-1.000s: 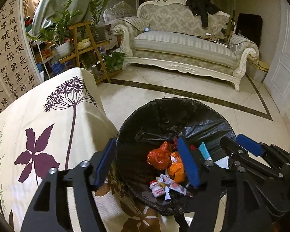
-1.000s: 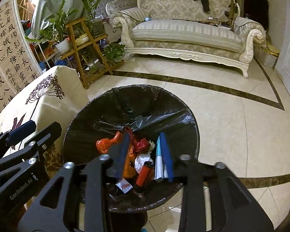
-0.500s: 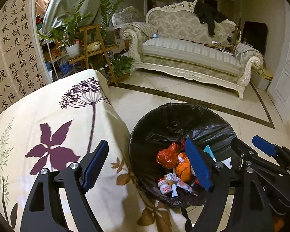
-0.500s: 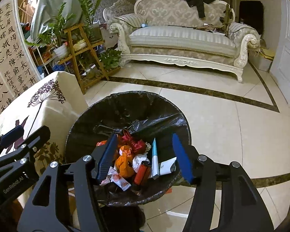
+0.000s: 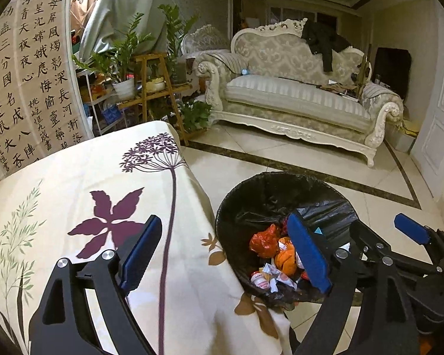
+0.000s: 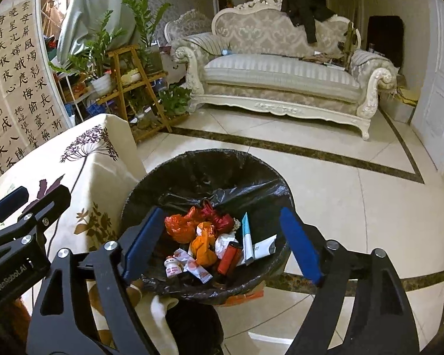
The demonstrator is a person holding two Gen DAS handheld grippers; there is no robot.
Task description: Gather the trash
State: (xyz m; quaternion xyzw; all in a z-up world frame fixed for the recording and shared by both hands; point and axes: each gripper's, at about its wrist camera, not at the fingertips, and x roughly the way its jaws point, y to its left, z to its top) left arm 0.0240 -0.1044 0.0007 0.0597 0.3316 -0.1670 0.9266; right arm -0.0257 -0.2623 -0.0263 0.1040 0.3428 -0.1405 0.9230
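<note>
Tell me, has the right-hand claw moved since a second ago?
Yes. The right gripper has pulled up and back from the trash bin, which now looks smaller; its jaws have just been opening, nothing between them.

Black-lined trash bin (image 6: 174,171) on floor, wrappers (image 6: 192,266), small bottle (image 6: 172,267) inside

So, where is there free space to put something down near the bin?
Free: the tablecloth left of the bin, and the floor tiles between the bin and the sofa. Crowded: the bin bottom, full of wrappers and bags, and the plant shelf behind the table.
</note>
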